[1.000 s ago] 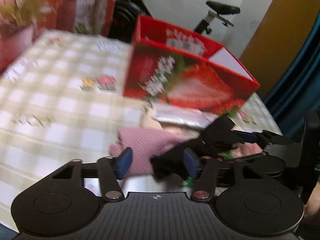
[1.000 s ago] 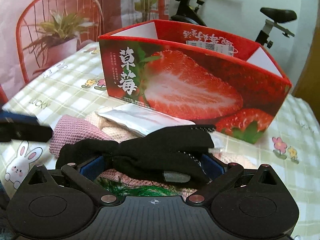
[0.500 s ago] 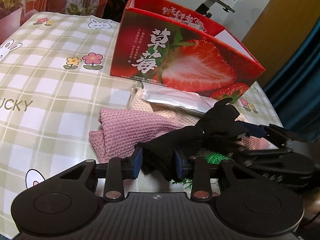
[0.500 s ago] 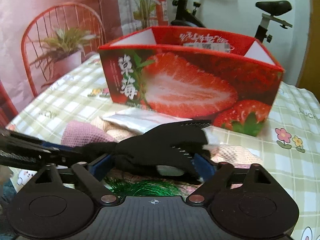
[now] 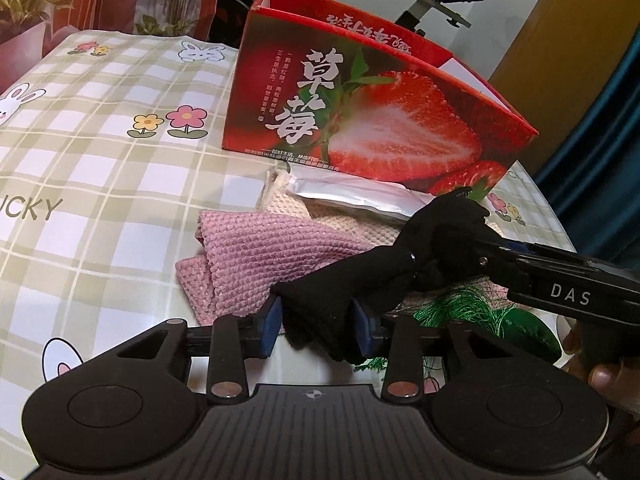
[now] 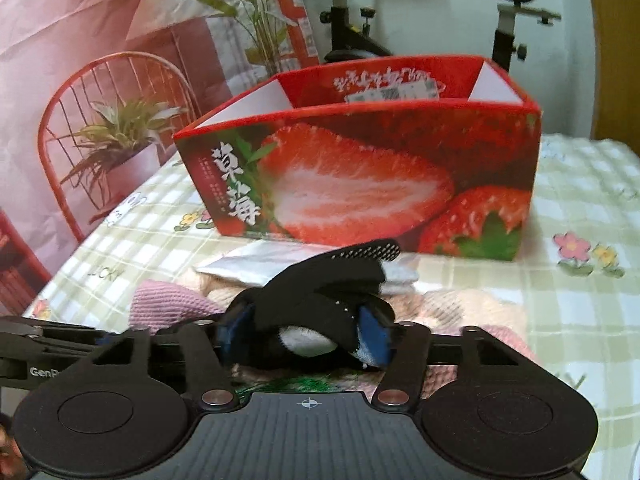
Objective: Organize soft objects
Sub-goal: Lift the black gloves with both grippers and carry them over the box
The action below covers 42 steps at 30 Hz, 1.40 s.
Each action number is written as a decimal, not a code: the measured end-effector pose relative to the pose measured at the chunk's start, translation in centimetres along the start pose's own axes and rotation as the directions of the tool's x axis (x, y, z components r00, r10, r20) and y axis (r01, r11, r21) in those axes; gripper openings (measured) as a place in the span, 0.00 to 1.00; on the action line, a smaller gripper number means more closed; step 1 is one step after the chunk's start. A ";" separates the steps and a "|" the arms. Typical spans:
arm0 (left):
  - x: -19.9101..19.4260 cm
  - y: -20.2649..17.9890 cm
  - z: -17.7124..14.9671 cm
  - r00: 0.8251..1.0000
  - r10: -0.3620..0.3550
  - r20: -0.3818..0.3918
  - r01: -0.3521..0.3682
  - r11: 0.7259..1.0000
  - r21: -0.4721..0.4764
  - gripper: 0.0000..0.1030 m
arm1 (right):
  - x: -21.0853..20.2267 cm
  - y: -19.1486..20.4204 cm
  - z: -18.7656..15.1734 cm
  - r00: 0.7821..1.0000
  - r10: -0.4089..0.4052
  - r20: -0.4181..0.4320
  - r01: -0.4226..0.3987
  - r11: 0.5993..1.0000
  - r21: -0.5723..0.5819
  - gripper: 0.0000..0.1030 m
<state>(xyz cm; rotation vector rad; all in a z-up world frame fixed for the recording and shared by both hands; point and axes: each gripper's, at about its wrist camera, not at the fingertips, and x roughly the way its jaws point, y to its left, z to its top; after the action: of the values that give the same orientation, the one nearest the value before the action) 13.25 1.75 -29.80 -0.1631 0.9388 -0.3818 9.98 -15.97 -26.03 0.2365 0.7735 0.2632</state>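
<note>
A black glove (image 5: 384,272) lies stretched over a heap of soft things in front of the red strawberry box (image 5: 380,120). My left gripper (image 5: 316,324) has the glove's cuff end between its blue pads, which touch it while the jaws are opening slightly. My right gripper (image 6: 306,336) holds the bunched finger end of the glove (image 6: 320,284), its jaws closing on it. In the left wrist view the right gripper's fingers (image 5: 520,256) reach in from the right. Under the glove are a pink knitted cloth (image 5: 260,252), a cream knitted cloth (image 5: 288,208) and a silver foil pouch (image 5: 352,196).
The open-topped box (image 6: 360,184) stands on a checked tablecloth (image 5: 100,184). Green tinsel (image 5: 460,308) lies under the glove near me. A person's fingers (image 5: 604,376) show at the lower right. A red chair with a plant (image 6: 116,140) and an exercise bike (image 6: 516,8) stand beyond the table.
The left gripper came down onto the glove's cuff and narrowed around it. The right gripper's jaws closed from wide to tight around the glove's finger end, bunching it.
</note>
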 end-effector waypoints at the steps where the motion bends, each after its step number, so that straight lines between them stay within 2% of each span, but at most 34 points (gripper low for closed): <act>1: 0.0 0.0 0.0 1.000 -0.003 0.002 0.003 1.000 -0.002 0.39 | -0.1 0.1 -0.1 1.000 0.001 -0.002 -0.001 1.000 -0.004 0.43; 6: -0.7 -0.3 -0.3 1.000 -0.006 0.027 0.006 1.000 0.016 0.34 | -0.9 0.7 -0.9 1.000 0.005 -0.001 -0.005 1.000 0.001 0.25; 10: -1.3 -0.5 -0.5 0.999 -0.012 0.042 0.011 1.000 0.022 0.31 | -1.8 1.5 -1.3 1.000 0.011 0.005 -0.011 0.999 -0.035 0.18; 18: -3.5 -1.0 -0.7 0.991 -0.047 0.122 0.040 0.998 0.058 0.30 | -4.2 2.0 -1.7 0.996 0.021 0.088 -0.017 0.999 -0.052 0.18; 27: -4.5 -1.3 -1.0 0.986 -0.058 0.159 0.045 0.995 0.085 0.30 | -5.2 2.7 -2.5 0.986 0.007 0.168 0.010 0.995 -0.097 0.18; 33: -4.6 -1.2 -0.9 0.984 -0.062 0.166 0.048 0.995 0.086 0.30 | -5.3 2.8 -2.4 0.984 0.006 0.179 0.012 0.995 -0.099 0.18; 38: -5.5 -1.3 0.3 0.977 -0.090 0.195 0.072 0.993 0.096 0.30 | -5.9 2.7 -1.5 0.976 0.012 0.215 0.009 0.995 -0.096 0.18; 42: -6.5 -1.3 2.7 0.966 -0.125 0.228 0.106 0.990 0.093 0.30 | -6.6 2.7 0.4 0.967 0.024 0.255 0.003 0.994 -0.105 0.18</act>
<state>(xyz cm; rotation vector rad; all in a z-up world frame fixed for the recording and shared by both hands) 11.67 2.98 -22.96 -0.1862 0.6821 -0.4962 5.38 -15.59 -20.63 0.1711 0.5003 0.2762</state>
